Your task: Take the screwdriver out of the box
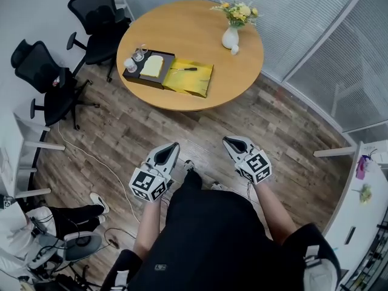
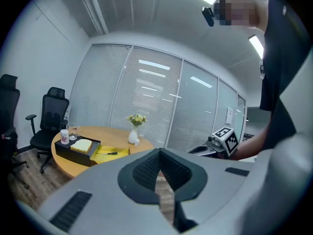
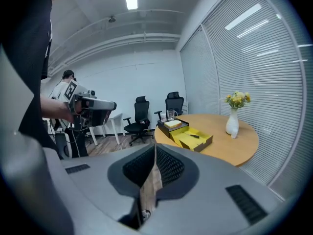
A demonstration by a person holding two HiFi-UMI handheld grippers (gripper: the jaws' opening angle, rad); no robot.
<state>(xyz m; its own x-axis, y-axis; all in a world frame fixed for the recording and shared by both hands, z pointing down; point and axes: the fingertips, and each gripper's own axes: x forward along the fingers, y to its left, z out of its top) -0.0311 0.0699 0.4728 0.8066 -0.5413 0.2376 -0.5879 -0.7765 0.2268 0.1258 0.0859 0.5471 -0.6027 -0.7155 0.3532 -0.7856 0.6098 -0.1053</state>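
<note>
Fingers of the left gripper (image 1: 174,145) meet at their tips with nothing between them, and the right gripper (image 1: 226,140) is closed and empty too. Both hang over the wood floor, near the person and well apart from the round table (image 1: 200,29) at the far side.

The screwdriver (image 1: 183,69) lies in the yellow half of the open box (image 1: 203,85), which sits at the table's near-left edge; a vase (image 1: 230,37) stands to the far right.

As I judge it, no part of the task is done. The table has yet to be reached, a gripper opened and closed on the screwdriver, and the tool lifted clear of the box.
</note>
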